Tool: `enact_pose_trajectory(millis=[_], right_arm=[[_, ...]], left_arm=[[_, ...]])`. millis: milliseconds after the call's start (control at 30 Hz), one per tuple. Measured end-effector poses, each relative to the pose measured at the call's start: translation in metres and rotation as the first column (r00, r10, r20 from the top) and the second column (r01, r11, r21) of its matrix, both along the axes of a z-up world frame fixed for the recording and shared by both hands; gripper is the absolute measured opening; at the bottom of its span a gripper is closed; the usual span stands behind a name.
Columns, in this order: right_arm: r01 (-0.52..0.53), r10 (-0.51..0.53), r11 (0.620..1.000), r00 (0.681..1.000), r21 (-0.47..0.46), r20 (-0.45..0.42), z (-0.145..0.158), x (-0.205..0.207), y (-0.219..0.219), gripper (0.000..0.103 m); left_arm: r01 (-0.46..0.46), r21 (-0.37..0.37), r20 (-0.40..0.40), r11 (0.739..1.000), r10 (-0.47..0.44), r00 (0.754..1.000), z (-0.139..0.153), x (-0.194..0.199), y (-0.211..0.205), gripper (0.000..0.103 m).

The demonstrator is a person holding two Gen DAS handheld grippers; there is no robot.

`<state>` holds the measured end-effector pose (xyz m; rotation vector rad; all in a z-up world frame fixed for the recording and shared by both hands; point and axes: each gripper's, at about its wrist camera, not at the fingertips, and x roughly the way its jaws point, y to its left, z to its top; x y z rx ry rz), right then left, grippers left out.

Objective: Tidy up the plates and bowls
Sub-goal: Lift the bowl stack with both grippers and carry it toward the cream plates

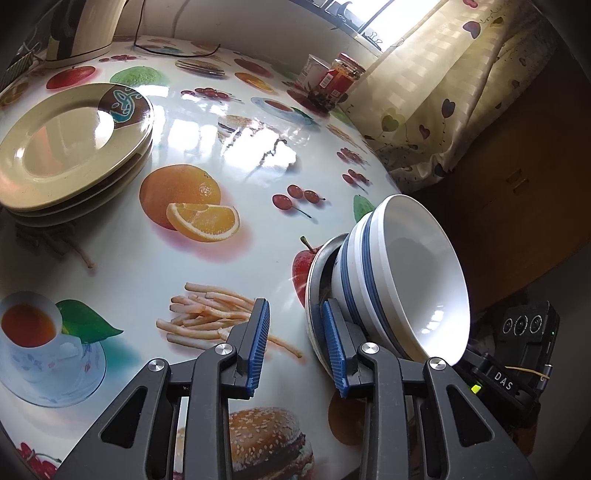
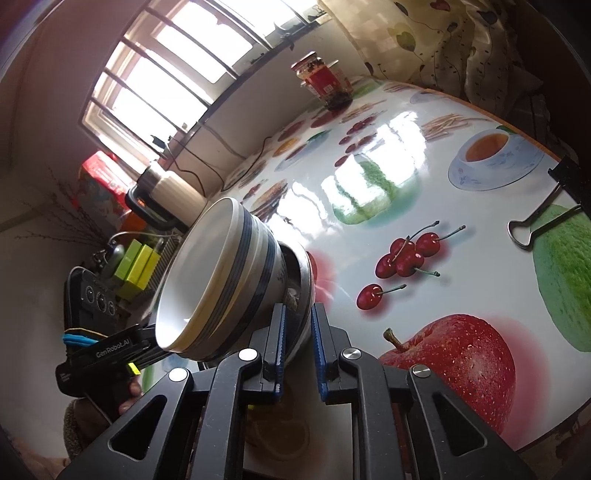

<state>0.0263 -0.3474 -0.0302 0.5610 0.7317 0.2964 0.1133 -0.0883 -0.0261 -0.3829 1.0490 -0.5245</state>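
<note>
A stack of white bowls with blue stripes (image 1: 402, 280) sits in a metal-rimmed bowl (image 1: 314, 291) on the fruit-print table. My left gripper (image 1: 295, 343) is open, just left of that stack, its right finger against the metal bowl's rim. In the right wrist view the same striped stack (image 2: 225, 273) rests in the metal bowl (image 2: 301, 280). My right gripper (image 2: 297, 328) is closed on that bowl's rim. A stack of beige plates (image 1: 70, 147) lies at the far left of the table.
A jar (image 1: 341, 79) and a cup (image 1: 314, 72) stand at the table's far edge by the curtain (image 1: 443, 110). A kettle (image 1: 81, 26) with a cord stands at the back left. A binder clip (image 2: 546, 214) grips the table's edge.
</note>
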Motion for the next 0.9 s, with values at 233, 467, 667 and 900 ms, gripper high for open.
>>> enact_pose_trajectory(millis=[233, 467, 667, 900], right_arm=[[-0.008, 0.008, 0.999, 1.000, 0.051, -0.001, -0.0043, 0.0019, -0.0049, 0.014], [-0.002, 0.002, 0.997, 1.000, 0.080, -0.004, -0.0065, 0.0023, -0.0077, 0.014], [-0.004, 0.004, 0.995, 1.000, 0.095, -0.002, -0.0079, 0.0014, -0.0091, 0.014], [-0.011, 0.010, 0.998, 1.000, 0.064, 0.008, -0.0059, 0.0013, -0.0061, 0.014]], left_arm=[[0.014, 0.011, 0.025, 1.000, -0.015, 1.000, 0.0034, -0.0029, -0.0048, 0.017], [0.021, 0.025, 0.038, 0.999, -0.022, 0.999, 0.0044, -0.0023, -0.0080, 0.014], [0.022, 0.036, 0.047, 0.999, -0.023, 0.999, 0.0049, -0.0031, -0.0086, 0.013], [0.023, 0.053, 0.058, 0.998, -0.026, 0.998, 0.0063, -0.0037, -0.0107, 0.013]])
